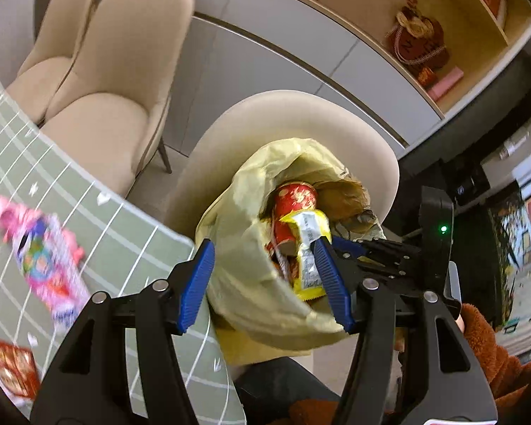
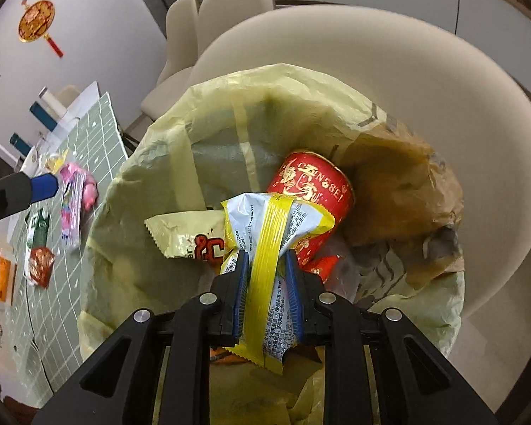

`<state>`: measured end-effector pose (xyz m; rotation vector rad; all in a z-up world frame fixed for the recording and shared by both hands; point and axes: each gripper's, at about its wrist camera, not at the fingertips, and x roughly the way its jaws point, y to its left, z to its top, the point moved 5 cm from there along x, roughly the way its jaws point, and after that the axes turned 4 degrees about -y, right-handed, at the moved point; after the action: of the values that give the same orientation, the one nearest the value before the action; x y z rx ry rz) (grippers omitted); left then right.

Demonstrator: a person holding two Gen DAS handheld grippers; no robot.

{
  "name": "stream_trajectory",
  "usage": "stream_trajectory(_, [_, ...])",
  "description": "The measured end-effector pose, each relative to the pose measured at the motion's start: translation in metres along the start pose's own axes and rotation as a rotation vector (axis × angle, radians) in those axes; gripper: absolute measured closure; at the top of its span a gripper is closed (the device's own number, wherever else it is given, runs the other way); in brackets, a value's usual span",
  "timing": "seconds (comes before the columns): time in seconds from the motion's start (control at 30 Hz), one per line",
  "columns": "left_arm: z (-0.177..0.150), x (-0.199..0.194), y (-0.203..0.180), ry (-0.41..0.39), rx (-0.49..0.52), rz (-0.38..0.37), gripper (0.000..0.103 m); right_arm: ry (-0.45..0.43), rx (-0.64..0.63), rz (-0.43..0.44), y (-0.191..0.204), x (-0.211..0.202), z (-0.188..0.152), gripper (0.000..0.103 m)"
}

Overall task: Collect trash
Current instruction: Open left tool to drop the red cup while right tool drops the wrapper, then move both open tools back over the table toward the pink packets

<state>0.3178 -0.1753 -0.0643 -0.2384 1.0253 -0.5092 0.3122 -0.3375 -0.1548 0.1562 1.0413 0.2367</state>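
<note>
While the yellow-and-white wrapper (image 2: pixel 269 248) is pinched between the pads of the right gripper (image 2: pixel 265 294), it is held over the open mouth of the yellow trash bag (image 2: pixel 166 134), and it has not yet been dropped. The jaws are narrowly set, with the wrapper's yellow seam running up between them. Inside the bag, a red can (image 2: pixel 311 191), a pale snack packet (image 2: pixel 184 230) and crumpled brown paper (image 2: pixel 403 191) are already seen, so part of the collecting can be judged done. The bag is propped on a beige chair (image 2: pixel 442 88) just beside the table.

The left gripper (image 1: pixel 265 283) is held wide apart and nothing is gripped by it; the near side of the bag's rim is seen between its fingers, but no contact can be confirmed.

On the green checked tablecloth (image 1: pixel 124 219), more litter is left: a pink packet (image 1: pixel 42 258), a red wrapper (image 1: pixel 14 364), and, in the right wrist view, a green-and-white packet (image 2: pixel 39 233) and something orange (image 2: pixel 1 276). Several pickups therefore appear to remain.
</note>
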Motion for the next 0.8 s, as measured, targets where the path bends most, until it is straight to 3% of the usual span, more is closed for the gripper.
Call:
stream_trajectory(0.1, [-0.013, -0.017, 0.011, -0.021, -0.045, 0.007, 0.047, -0.061, -0.008, -0.01, 0.006, -0.019, 0.003, 0.065])
stream_trajectory(0.3, [-0.045, -0.058, 0.041, -0.084, -0.117, 0.086, 0.047, -0.204, -0.038, -0.088, 0.025, -0.065, 0.008, 0.06])
stream_trajectory(0.5, [-0.082, -0.113, 0.084, -0.165, -0.158, 0.267, 0.047, -0.294, -0.085, -0.029, 0.076, -0.096, 0.01, 0.06])
stream_trajectory(0.8, [-0.144, -0.189, 0.158, -0.211, -0.309, 0.462, 0.047, -0.268, -0.206, 0.119, 0.176, -0.08, -0.011, 0.06])
